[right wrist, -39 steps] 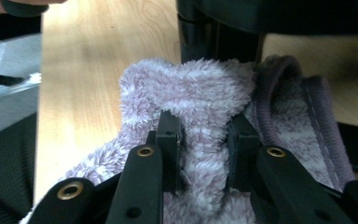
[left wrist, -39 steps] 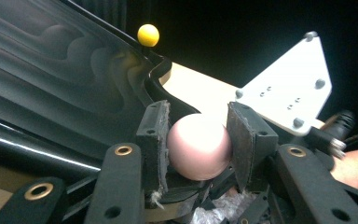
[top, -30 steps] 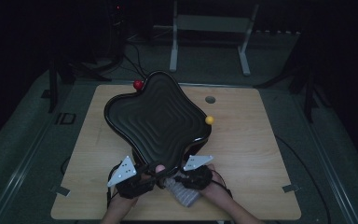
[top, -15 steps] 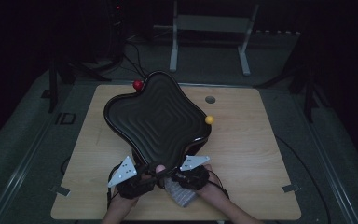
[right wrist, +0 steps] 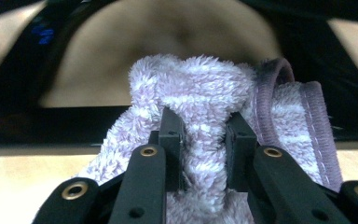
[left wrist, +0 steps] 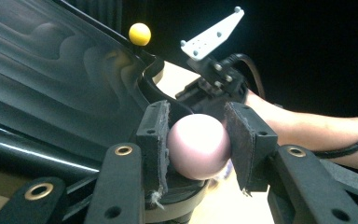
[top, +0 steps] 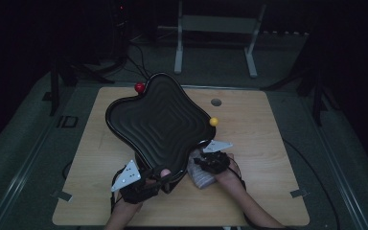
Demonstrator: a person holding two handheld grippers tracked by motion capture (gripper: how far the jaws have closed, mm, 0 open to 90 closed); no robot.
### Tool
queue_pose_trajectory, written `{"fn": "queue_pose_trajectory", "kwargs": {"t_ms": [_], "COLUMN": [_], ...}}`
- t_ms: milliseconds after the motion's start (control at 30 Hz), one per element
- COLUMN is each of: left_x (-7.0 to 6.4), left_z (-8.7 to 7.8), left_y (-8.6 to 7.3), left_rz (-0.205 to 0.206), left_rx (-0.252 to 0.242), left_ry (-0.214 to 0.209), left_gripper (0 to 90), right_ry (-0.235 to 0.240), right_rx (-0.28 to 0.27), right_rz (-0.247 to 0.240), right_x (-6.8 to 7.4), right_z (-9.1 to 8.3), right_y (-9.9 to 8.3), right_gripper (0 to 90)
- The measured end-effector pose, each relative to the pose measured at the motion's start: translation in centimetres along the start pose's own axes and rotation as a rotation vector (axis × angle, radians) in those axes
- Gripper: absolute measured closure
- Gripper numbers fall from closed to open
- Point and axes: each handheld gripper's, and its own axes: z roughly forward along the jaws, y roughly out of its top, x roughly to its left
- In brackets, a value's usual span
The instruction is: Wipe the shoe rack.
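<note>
- Between the left gripper [left wrist: 198,149] jaws sits a pink knob [left wrist: 198,146] of the tilted black tray [top: 160,122], clamped.
- Right gripper [right wrist: 204,140] pinches a fluffy cloth [right wrist: 205,205] beside the tray's near edge.

wooden table [top: 268,143], white frame [top: 215,28] behind

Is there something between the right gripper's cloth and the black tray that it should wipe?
Nothing visible. The right gripper pinches the fluffy cloth, and the black tray rises directly behind the cloth.
</note>
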Motion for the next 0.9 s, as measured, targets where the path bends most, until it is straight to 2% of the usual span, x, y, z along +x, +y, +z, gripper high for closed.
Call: {"fn": "queue_pose_trajectory", "kwargs": {"t_ms": [67, 100, 133, 233, 300, 333, 533, 633, 667, 733, 767, 867, 900], "left_x": [0.0, 0.0, 0.0, -0.1, -0.1, -0.2, -0.3, -0.5, -0.5, -0.7, -0.7, -1.0, -1.0], "left_z": [0.0, 0.0, 0.0, 0.0, 0.0, 0.0, 0.0, 0.0, 0.0, -0.1, -0.2, -0.9, -0.9], "left_y": [0.0, 0.0, 0.0, 0.0, -0.1, -0.2, -0.3, -0.2, -0.2, -0.2, -0.2, 0.3, 0.3], "left_rz": [0.0, 0.0, 0.0, 0.002, 0.006, 0.015, 0.033, 0.03, 0.03, 0.039, 0.037, 0.048, 0.048], "left_rx": [0.002, 0.001, -0.001, -0.003, -0.008, -0.014, -0.021, -0.02, -0.02, -0.028, -0.03, -0.037, -0.037], "left_ry": [0.0, -0.001, -0.001, 0.001, 0.004, 0.008, 0.019, 0.022, 0.022, 0.033, 0.032, 0.054, 0.054], "left_gripper": [60.5, 60.5, 60.5, 60.5, 60.5, 60.4, 60.0, 56.9, 56.1, 53.9, 53.9, 51.2, 51.2], "right_ry": [-0.029, -0.029, -0.061, -0.084, -0.089, -0.079, -0.066, -0.04, -0.04, -0.027, -0.027, -0.015, -0.015], "right_rx": [-0.002, -0.002, -0.002, -0.012, -0.013, -0.014, -0.011, -0.037, -0.037, -0.067, -0.067, -0.083, -0.083], "right_rz": [0.024, 0.024, 0.041, 0.074, 0.08, 0.11, 0.087, 0.096, 0.096, 0.091, 0.091, 0.086, 0.086], "right_x": [-1.1, -1.1, -2.0, -3.3, -3.5, -3.6, -2.7, -2.4, -2.4, -2.1, -2.1, -1.7, -1.7], "right_z": [0.0, 0.0, 0.0, -0.1, -0.1, -0.3, -1.6, -3.4, -3.4, -5.2, -5.2, -7.0, -7.0], "right_y": [0.0, 0.0, 0.0, -0.1, -0.1, -0.1, 0.1, -0.1, -0.1, -0.5, -0.5, -1.2, -1.2], "right_gripper": [73.7, 73.7, 73.7, 73.7, 73.7, 73.7, 74.2, 74.2, 74.2, 74.2, 74.2, 74.1, 74.1]}}
